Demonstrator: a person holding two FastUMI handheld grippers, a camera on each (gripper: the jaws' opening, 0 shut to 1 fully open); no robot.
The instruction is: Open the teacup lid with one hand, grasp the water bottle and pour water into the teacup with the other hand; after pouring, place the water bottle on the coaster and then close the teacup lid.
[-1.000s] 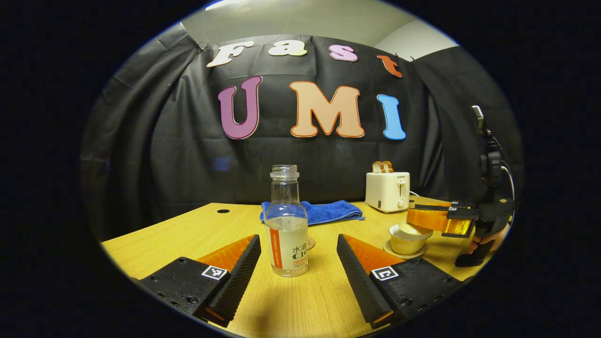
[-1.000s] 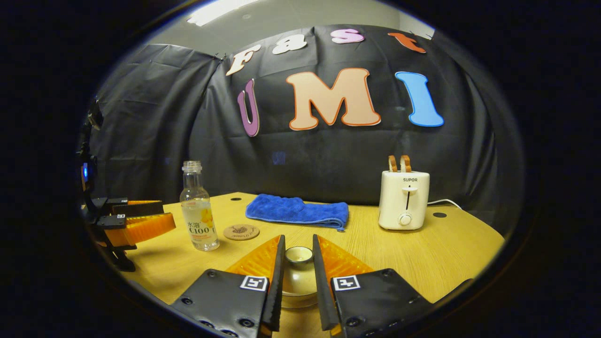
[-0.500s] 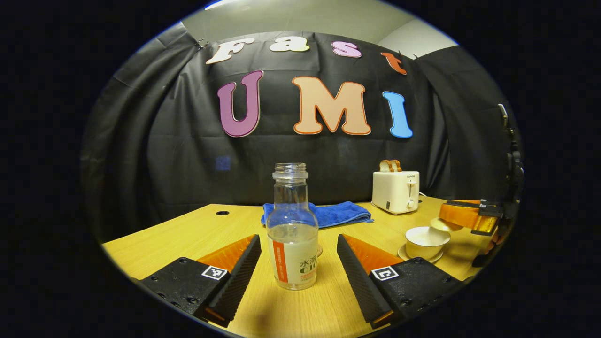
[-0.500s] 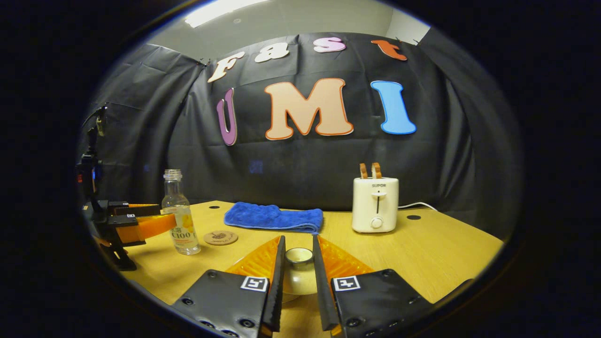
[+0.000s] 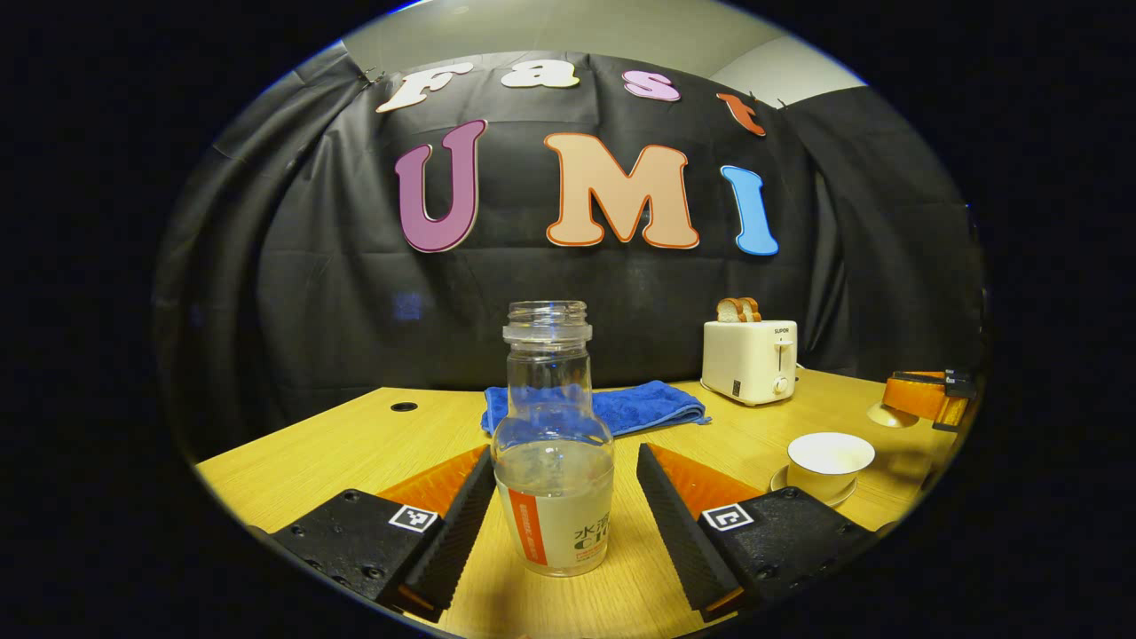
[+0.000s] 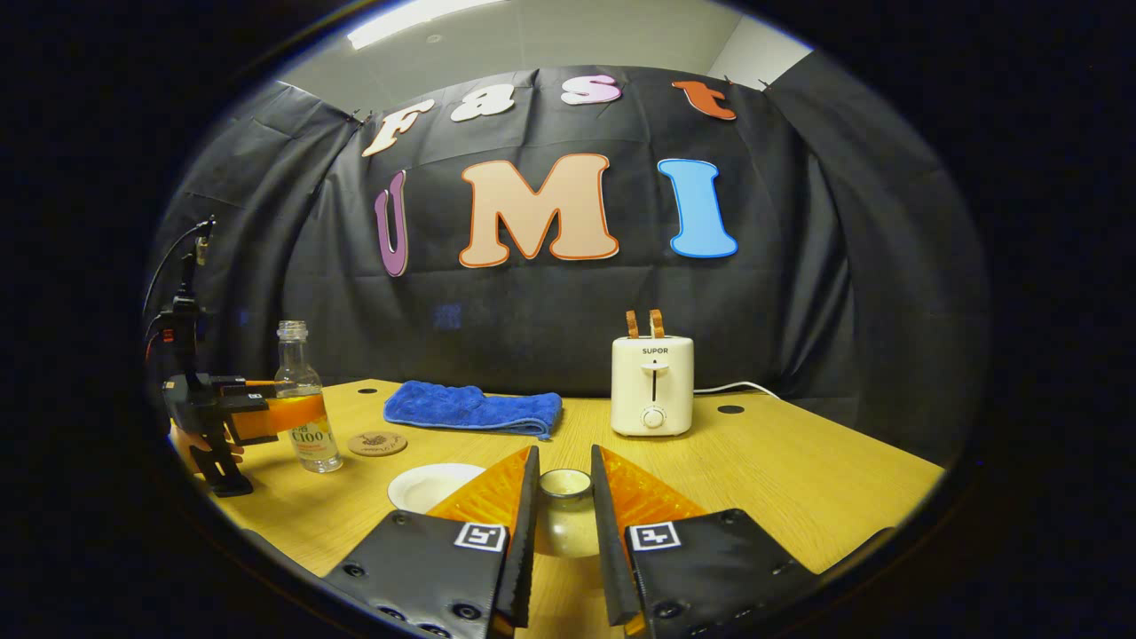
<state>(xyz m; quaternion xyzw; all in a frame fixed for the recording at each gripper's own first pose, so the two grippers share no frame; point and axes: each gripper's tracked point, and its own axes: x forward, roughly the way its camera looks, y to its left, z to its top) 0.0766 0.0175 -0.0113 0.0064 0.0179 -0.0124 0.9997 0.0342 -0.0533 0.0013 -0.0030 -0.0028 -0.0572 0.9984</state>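
A: Where does the lid stand right now?

B: The right gripper (image 6: 562, 524) is clamped narrow on the knob of the teacup lid (image 6: 564, 515), holding it above the table (image 6: 799, 470), off to the right of the teacup (image 5: 830, 454). The cup sits open on its saucer, near the right side of the table, with nothing in it that I can make out.

A: And the bottle?

B: The water bottle (image 5: 552, 453) stands upright, uncapped, about half full, between the fingers of the left gripper (image 5: 561, 506). The jaws are spread wide. The left finger looks very close to the glass, the right one apart from it; I judge it is not gripped yet.

A: So closing is the step in hand. How to do it well?

B: Centre the bottle first, so both pads meet the label band together and it doesn't skid or tip. Grip the wide body, not the neck. Squeeze firmly, since glass is slick.

A: Then?

B: Lift straight up before swinging right toward the cup. Keep the lid held well aside. The coaster (image 6: 377, 443) lies just beyond the bottle, near the blue towel (image 6: 472, 409), ready for afterwards.
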